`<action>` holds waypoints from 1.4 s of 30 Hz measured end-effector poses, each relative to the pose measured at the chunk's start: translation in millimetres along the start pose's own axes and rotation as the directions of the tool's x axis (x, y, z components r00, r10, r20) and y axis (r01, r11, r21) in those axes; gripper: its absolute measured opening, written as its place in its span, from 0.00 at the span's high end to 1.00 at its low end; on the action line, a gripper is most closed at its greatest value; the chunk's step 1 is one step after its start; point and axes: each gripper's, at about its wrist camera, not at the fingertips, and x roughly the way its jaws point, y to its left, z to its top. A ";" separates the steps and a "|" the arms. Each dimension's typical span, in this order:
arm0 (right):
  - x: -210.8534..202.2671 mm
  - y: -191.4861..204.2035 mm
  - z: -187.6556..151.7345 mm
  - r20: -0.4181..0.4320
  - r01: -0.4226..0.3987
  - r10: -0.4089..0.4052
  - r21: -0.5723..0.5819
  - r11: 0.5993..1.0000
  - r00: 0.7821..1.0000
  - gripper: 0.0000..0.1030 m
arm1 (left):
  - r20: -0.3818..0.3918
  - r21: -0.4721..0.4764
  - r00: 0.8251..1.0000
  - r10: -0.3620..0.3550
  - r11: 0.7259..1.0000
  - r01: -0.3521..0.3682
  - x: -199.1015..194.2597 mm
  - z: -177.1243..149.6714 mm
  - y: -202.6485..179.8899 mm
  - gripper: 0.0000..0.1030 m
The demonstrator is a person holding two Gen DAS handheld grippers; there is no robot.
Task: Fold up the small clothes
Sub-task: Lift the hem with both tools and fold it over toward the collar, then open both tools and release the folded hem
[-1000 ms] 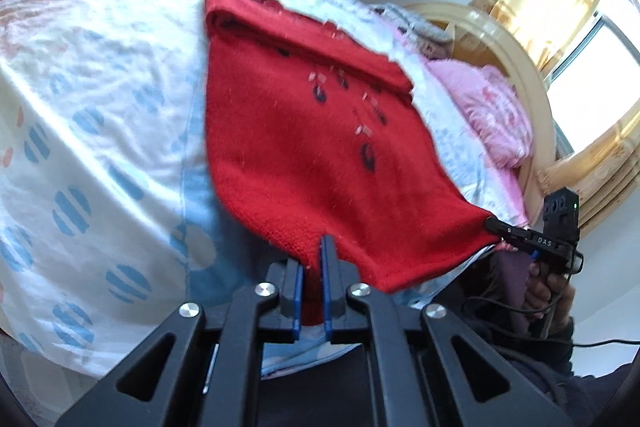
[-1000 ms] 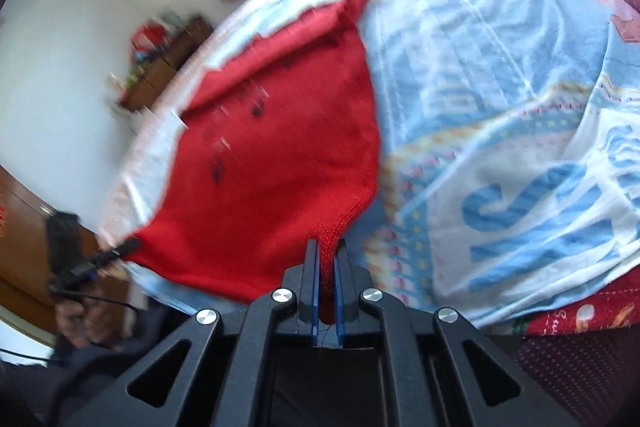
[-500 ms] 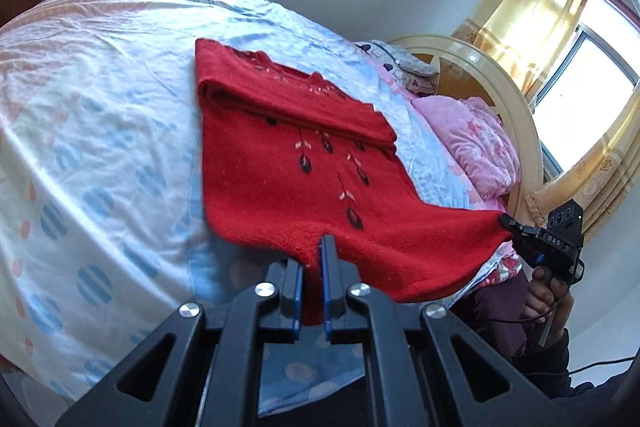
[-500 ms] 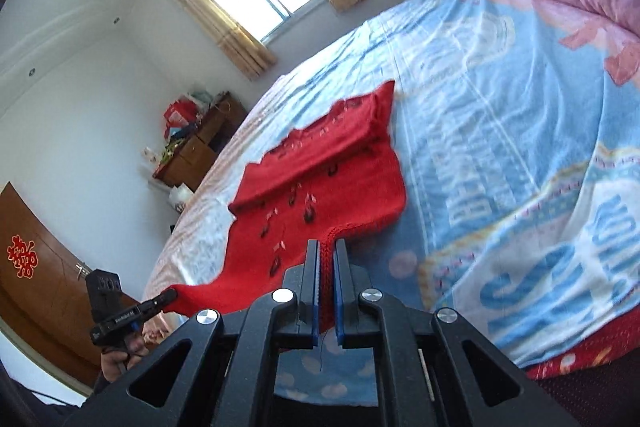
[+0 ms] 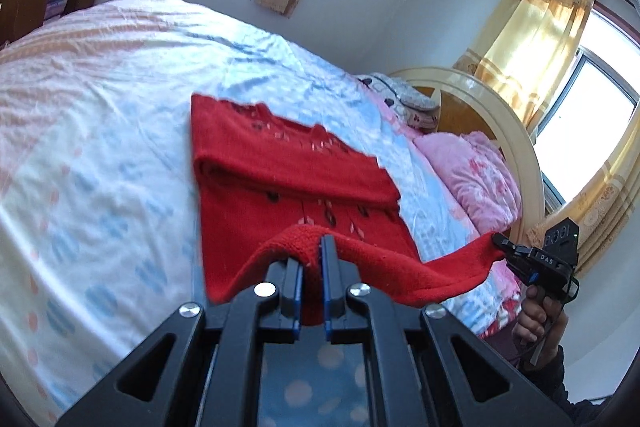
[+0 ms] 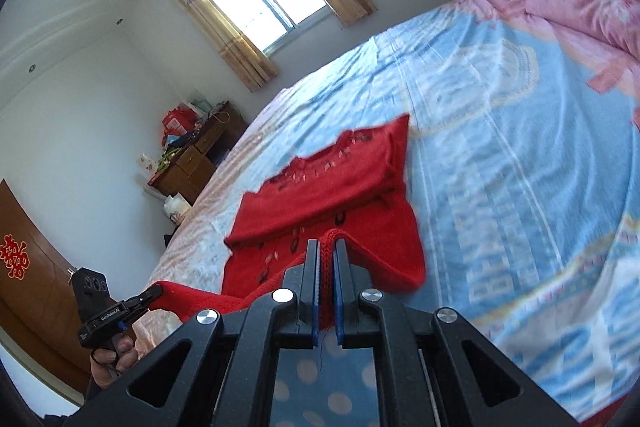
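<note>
Near hem of red sweater being lifted off the bed for the next fold.

Left wrist view: the left tongs [image 5: 311, 269] are clamped on the near hem of the red sweater [image 5: 288, 179], jaws together with knit between them. The garment's far part is lying flat on the bed [image 5: 100, 131], its top band already doubled over; the near edge is hanging slack toward the right tongs [image 5: 505, 242], far right by the pink quilt [image 5: 472, 175].
Right wrist view: the right tongs [image 6: 327, 269] are gripping the other hem corner of the sweater [image 6: 340, 187], jaws together on it; the left tongs [image 6: 154, 293] are holding theirs at near left, a hand [image 6: 114, 359] underneath.
Judgement: both corners should be travelling level and taut toward the far folded band, since sag between them is likely to wrinkle the fold.
</note>
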 end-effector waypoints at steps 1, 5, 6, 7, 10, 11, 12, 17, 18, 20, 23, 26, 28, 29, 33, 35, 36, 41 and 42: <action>2.2 1.4 4.8 0.006 0.000 0.000 -0.002 1.000 1.000 0.95 | 0.006 -0.003 1.000 0.003 1.000 -0.003 2.2 3.9 0.8 0.93; 11.9 8.8 32.0 0.035 0.002 -0.001 -0.012 1.000 0.999 0.95 | 0.024 -0.026 1.000 0.002 1.000 -0.001 10.9 25.2 6.2 0.93; 13.4 10.4 36.4 0.039 0.001 -0.001 -0.016 1.000 0.999 0.95 | 0.030 -0.024 1.000 0.005 1.000 -0.005 12.0 29.3 6.3 0.93; 16.9 13.1 43.8 0.047 0.003 -0.002 -0.022 1.000 0.999 0.95 | 0.036 -0.022 0.999 0.010 1.000 -0.009 13.2 33.3 6.5 0.93; 25.6 17.2 59.8 0.062 0.002 0.000 -0.027 1.000 0.998 0.95 | 0.052 -0.023 0.999 0.012 1.000 -0.011 16.2 46.9 9.5 0.93; 27.6 17.9 64.0 0.065 0.001 0.001 -0.027 1.000 0.998 0.95 | 0.054 -0.023 0.998 0.013 1.000 -0.011 17.5 50.8 9.9 0.93; 30.2 18.9 68.2 0.070 0.001 0.001 -0.027 1.000 0.998 0.95 | 0.057 -0.020 0.998 0.014 1.000 -0.013 20.4 58.3 10.4 0.93; 50.7 22.1 90.9 0.082 0.013 -0.011 -0.026 1.000 0.997 0.95 | 0.052 -0.004 0.998 0.038 0.999 -0.038 38.5 78.7 13.5 0.93; 56.3 21.5 95.6 0.081 0.017 -0.015 -0.024 1.000 0.997 0.95 | 0.049 -0.005 0.998 0.040 0.999 -0.040 42.9 83.0 14.8 0.93; 66.3 20.0 103.1 0.079 0.026 -0.025 -0.020 0.999 0.997 0.95 | 0.049 -0.009 0.998 0.039 0.999 -0.039 51.3 92.7 17.7 0.93; 82.2 15.9 115.0 0.074 0.045 -0.044 -0.011 0.999 0.996 0.95 | 0.048 -0.020 0.998 0.051 0.999 -0.050 67.2 107.1 24.0 0.93; 101.9 8.0 123.5 0.055 0.066 -0.066 0.005 0.998 0.996 0.95 | 0.036 -0.027 0.998 0.054 0.998 -0.053 84.8 116.0 33.2 0.93; 117.6 0.8 127.6 0.035 0.083 -0.084 0.017 0.996 0.996 0.96 | 0.026 -0.033 0.998 0.065 0.997 -0.064 95.5 120.3 39.1 0.93; 127.1 -3.3 129.8 0.020 0.092 -0.093 0.023 0.995 0.996 0.95 | 0.021 -0.039 0.998 0.066 0.997 -0.065 100.4 122.0 42.7 0.93; 157.2 -17.3 134.8 -0.028 0.117 -0.115 0.043 0.992 0.993 0.95 | -0.005 -0.071 0.996 0.088 0.994 -0.088 123.6 128.0 61.6 0.93; 175.6 -25.3 136.7 -0.057 0.132 -0.129 0.051 0.990 0.990 0.95 | -0.023 -0.080 0.995 0.096 0.992 -0.097 134.5 129.0 70.5 0.93; 181.7 -27.6 137.6 -0.069 0.137 -0.133 0.054 0.989 0.989 0.95 | -0.033 -0.082 0.994 0.103 0.991 -0.105 140.0 129.0 73.7 0.93; 222.8 -50.8 139.0 -0.153 0.176 -0.161 0.091 0.980 0.975 0.95 | -0.093 -0.081 0.987 0.129 0.987 -0.137 170.4 132.1 85.6 0.93; 232.3 -55.6 141.1 -0.164 0.194 -0.177 0.094 0.977 0.971 0.95 | -0.096 -0.073 0.986 0.136 0.987 -0.143 173.9 133.5 85.6 0.93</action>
